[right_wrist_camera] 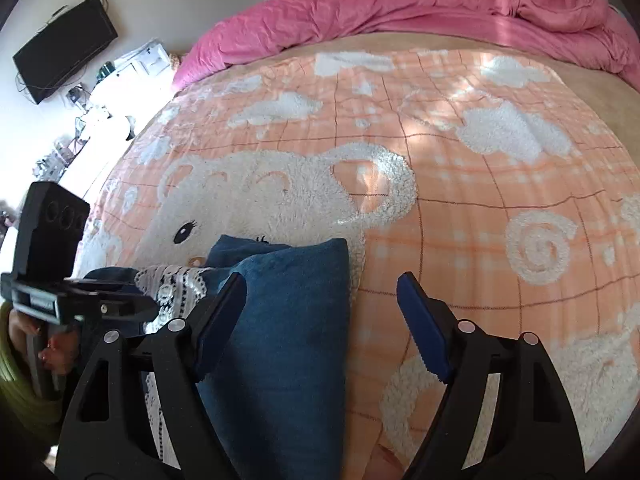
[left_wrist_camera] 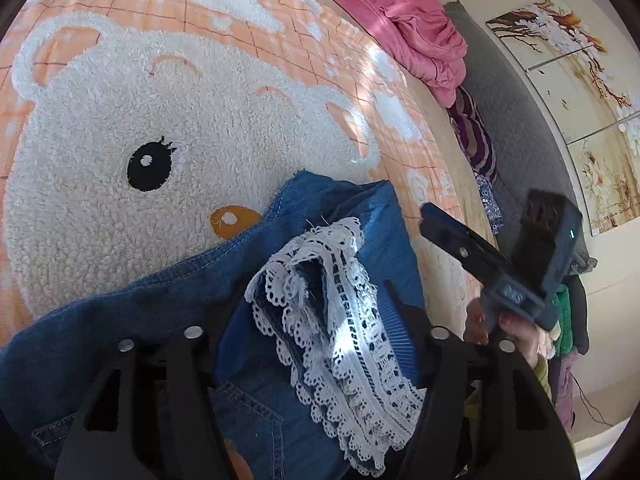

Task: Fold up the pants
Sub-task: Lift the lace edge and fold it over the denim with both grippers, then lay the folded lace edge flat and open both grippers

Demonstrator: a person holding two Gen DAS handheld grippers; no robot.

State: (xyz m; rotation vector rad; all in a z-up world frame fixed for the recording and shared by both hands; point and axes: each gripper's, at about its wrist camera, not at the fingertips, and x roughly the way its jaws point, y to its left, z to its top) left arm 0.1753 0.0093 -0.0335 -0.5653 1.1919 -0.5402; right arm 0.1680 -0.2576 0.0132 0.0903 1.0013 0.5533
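Note:
Blue denim pants [left_wrist_camera: 132,320] with a white lace hem [left_wrist_camera: 340,320] lie bunched on the orange bear blanket [left_wrist_camera: 160,92]. In the left wrist view the lace and denim fill the space between my left gripper's [left_wrist_camera: 316,320] fingers, which look wide apart; whether they grip the cloth is hidden. The right gripper [left_wrist_camera: 432,216] shows at the right of that view, held by a hand. In the right wrist view my right gripper [right_wrist_camera: 320,292] is open, its left finger [right_wrist_camera: 220,320] resting against a folded blue pant leg [right_wrist_camera: 292,320]. The left gripper [right_wrist_camera: 136,304] sits over the lace [right_wrist_camera: 176,284].
A crumpled pink duvet [right_wrist_camera: 400,4] lies along the far side of the bed. A grey headboard [left_wrist_camera: 516,120] and a flower mural wall [left_wrist_camera: 580,100] stand beyond. A black TV [right_wrist_camera: 64,48] and cluttered shelf are on the left wall.

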